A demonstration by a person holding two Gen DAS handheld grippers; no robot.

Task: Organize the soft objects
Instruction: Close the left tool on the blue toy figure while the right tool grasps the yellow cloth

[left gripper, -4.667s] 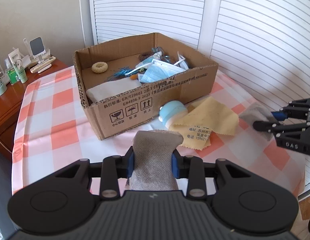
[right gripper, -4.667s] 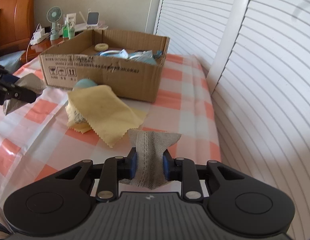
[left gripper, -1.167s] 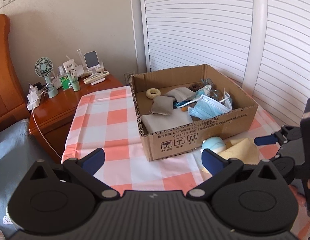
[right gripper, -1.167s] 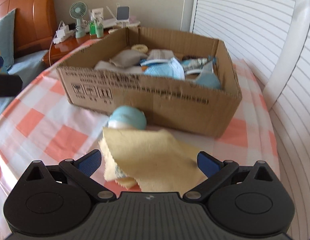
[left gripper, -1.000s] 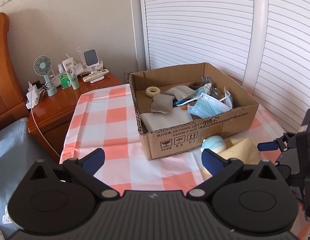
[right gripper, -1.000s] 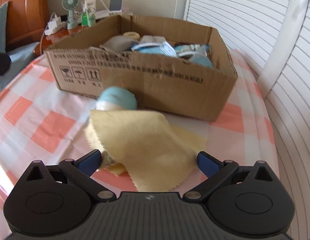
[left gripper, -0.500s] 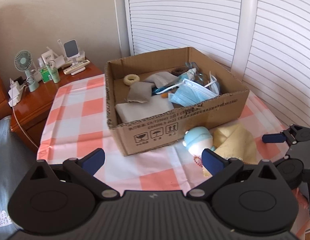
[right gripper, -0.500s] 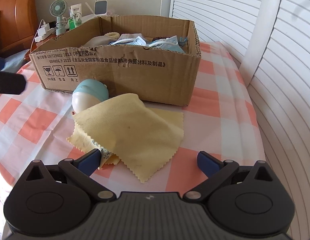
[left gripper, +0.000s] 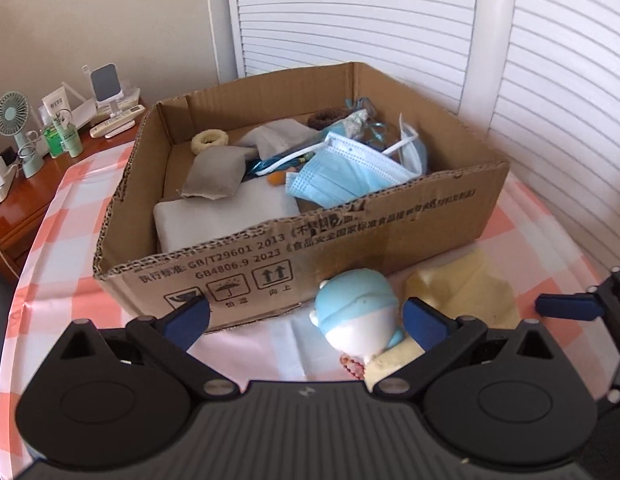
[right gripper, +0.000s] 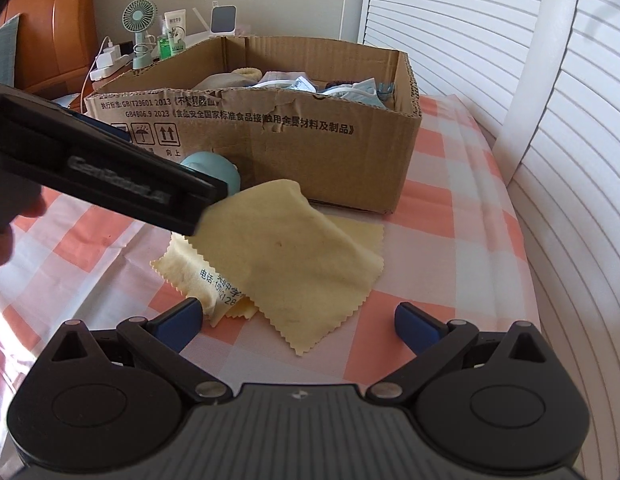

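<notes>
A cardboard box on the checked tablecloth holds grey cloths, a blue face mask, hair ties and other soft bits. In front of it lie a light blue and white round plush toy and a yellow cloth. My left gripper is open and empty, with the plush toy between its fingers near the right one. My right gripper is open and empty just short of the yellow cloth. The box stands behind it. The plush toy is partly hidden by the left gripper's finger.
A wooden nightstand at the left carries a small fan, bottles and a phone stand. White slatted shutters close off the back and right. The table's right edge runs near the shutters.
Both grippers held grey cloths 4.7 s ago; they are now open and empty, and grey cloths lie in the box. The left gripper has moved down and forward around the plush toy.
</notes>
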